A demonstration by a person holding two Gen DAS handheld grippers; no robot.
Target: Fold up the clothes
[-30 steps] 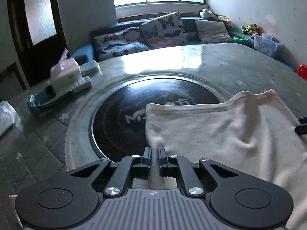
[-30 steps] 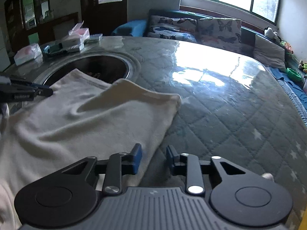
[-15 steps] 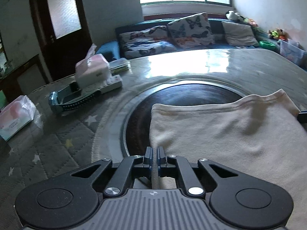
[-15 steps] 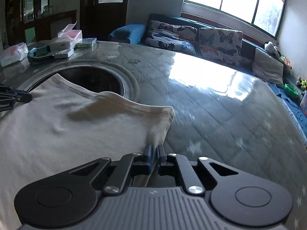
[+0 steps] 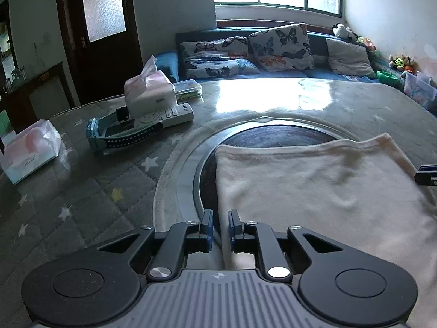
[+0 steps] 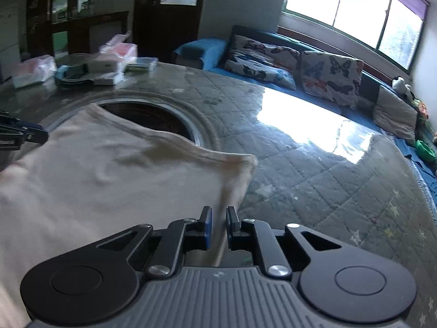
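Note:
A cream garment (image 5: 314, 186) lies folded flat on the round table, partly over its dark centre disc (image 5: 273, 136). My left gripper (image 5: 220, 218) is at the garment's left edge. Its jaws are opening, a small gap shows, and the cloth's edge runs between them without being pinched. My right gripper (image 6: 218, 216) stands at the garment's (image 6: 109, 180) right edge near the corner. Its jaws are also opening, with the hem loose in the gap. Each gripper's tip shows in the other view: the right gripper (image 5: 427, 173) and the left gripper (image 6: 24, 134).
The table (image 5: 82, 191) has a grey quilted cover under glass. At its far left stand a tissue box (image 5: 148, 93), a white remote (image 5: 166, 114), a blue-edged tray (image 5: 120, 136) and a wrapped tissue pack (image 5: 30, 150). A sofa with butterfly cushions (image 5: 278, 46) lies behind.
Half a second ago both grippers were pinched shut on the garment's edges; now both have parted slightly. The right one, open a second ago, slid in to that edge. The cloth lies flatter.

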